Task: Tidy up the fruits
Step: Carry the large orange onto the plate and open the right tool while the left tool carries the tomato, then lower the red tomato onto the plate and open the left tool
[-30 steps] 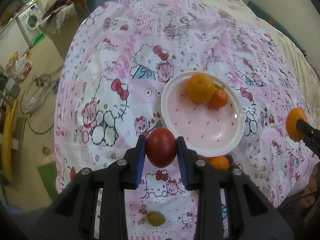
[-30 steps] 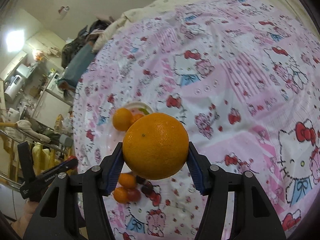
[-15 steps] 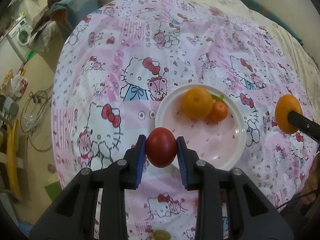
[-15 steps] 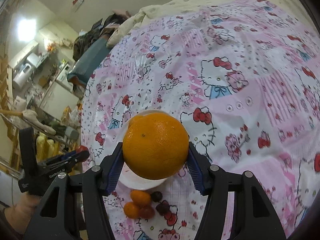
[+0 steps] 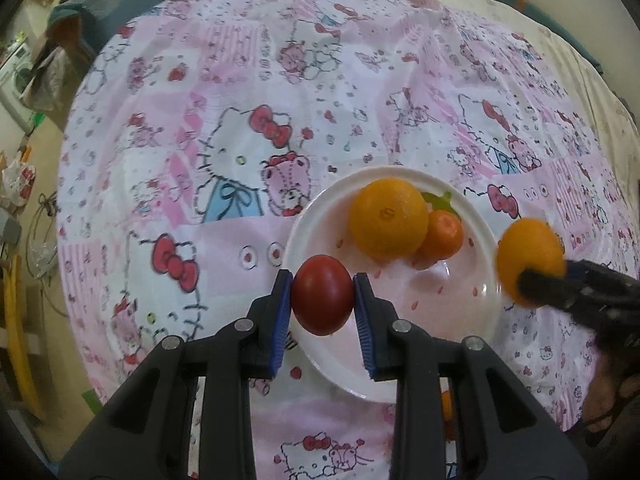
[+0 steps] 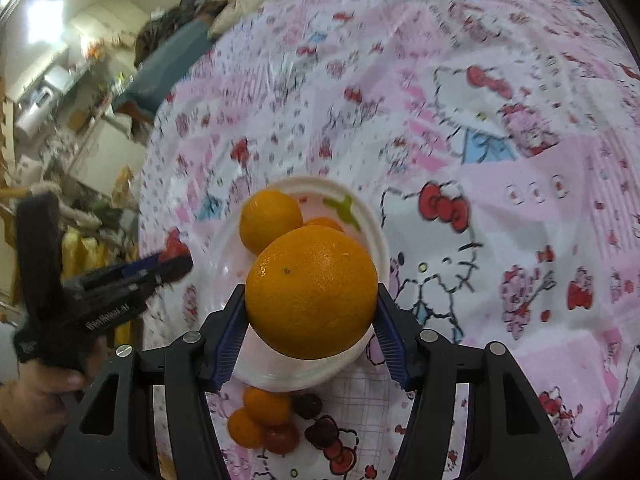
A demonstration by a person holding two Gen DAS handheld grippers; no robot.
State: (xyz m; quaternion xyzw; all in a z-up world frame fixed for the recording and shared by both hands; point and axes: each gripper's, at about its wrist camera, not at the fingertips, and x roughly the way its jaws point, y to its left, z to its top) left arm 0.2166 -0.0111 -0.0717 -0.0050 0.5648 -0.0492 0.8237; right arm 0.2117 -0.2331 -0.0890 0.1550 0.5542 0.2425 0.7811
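A white plate point(image 5: 472, 300) point(image 6: 372, 224) lies on the pink cartoon-print cloth, holding a large orange point(image 5: 387, 218) point(image 6: 270, 220) and a small tangerine point(image 5: 442, 236). My left gripper point(image 5: 322, 302) is shut on a red tomato point(image 5: 322, 300), hanging over the plate's left rim. My right gripper point(image 6: 311, 312) is shut on a big orange point(image 6: 311, 298), held above the plate's near side. In the left wrist view that orange point(image 5: 528, 258) shows at the plate's right edge. The left gripper point(image 6: 168, 264) shows at the left of the right wrist view.
Loose fruit lies on the cloth just in front of the plate: small tangerines point(image 6: 260, 408), a red tomato point(image 6: 282, 438) and a dark fruit point(image 6: 307, 405). A person's hand point(image 6: 36, 404) holds the left tool. Floor clutter and shelves lie beyond the cloth's left edge.
Both grippers have moved in over the plate and lower, each still gripping its fruit. The orange in the right gripper has come from the far right to the plate's right rim.
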